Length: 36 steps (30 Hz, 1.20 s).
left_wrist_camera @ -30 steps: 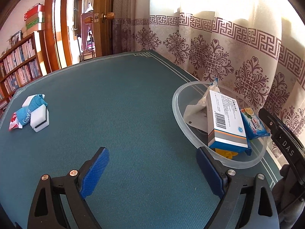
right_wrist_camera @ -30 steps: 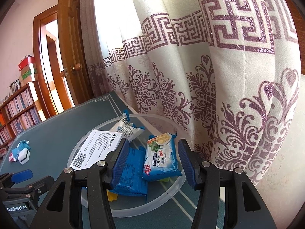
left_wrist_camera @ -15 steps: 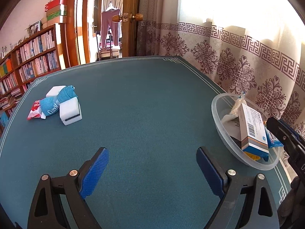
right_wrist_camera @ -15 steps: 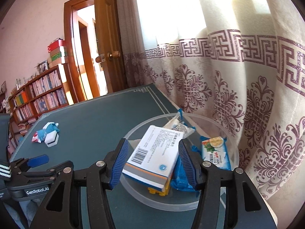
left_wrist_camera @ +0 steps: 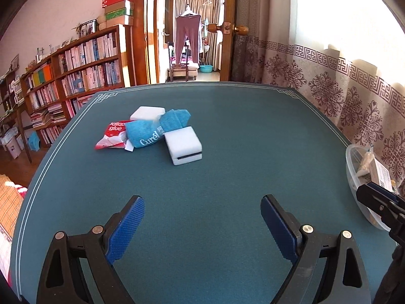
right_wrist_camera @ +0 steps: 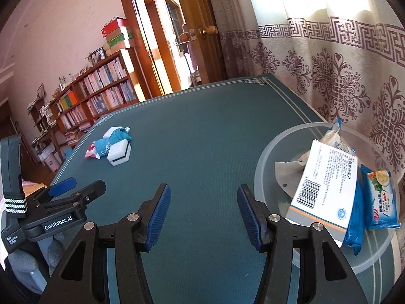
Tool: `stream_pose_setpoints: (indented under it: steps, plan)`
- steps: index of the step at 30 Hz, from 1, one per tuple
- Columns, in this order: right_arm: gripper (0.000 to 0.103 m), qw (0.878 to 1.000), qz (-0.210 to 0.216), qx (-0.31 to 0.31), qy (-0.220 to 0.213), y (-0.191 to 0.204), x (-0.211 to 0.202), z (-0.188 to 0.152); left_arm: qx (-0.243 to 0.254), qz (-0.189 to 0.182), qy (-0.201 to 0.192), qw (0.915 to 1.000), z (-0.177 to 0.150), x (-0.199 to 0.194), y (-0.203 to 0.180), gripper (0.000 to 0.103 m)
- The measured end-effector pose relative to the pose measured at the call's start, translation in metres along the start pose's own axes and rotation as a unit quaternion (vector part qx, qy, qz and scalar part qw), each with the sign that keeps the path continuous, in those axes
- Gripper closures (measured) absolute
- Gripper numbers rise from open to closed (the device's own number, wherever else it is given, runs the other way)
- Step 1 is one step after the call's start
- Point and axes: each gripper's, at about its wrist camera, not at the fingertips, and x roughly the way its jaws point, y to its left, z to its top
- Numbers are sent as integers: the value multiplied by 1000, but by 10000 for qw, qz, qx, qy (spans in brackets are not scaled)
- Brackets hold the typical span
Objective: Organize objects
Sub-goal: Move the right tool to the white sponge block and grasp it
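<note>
The left gripper has been swung away from the bowl toward the far-left pile: sponges, blue pack, glue packet. Both the left and right gripper are held apart, empty; the box has been left in the bowl.

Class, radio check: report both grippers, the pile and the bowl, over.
Left gripper open, empty. Right gripper open, empty. Pile loose on table, bowl part-filled. Path unobstructed.

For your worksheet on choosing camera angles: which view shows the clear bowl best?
The right wrist view: the bowl appears nearly whole, with its box and packets visible. The left wrist view catches only a sliver of it at the frame's right edge.
</note>
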Motion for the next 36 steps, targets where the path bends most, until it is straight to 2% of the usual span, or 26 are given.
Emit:
stream_pose_setpoints:
  steps: [12,19,25,36]
  plan:
    - [46,9972,494,-354,431,62,59,18,-409,587,-12,9974,-1,5,59,8]
    - [46,9932,730,-611,665,99,99,27,-621,664,28,9959,-3,5,83,8]
    - [46,9893,867,-876,780,132,131,39,-999,716,54,9924,-5,6,105,8]
    - [46,9839,1009,-1133,947,168,180,48,-1499,830,192,9850,-11,12,132,8]
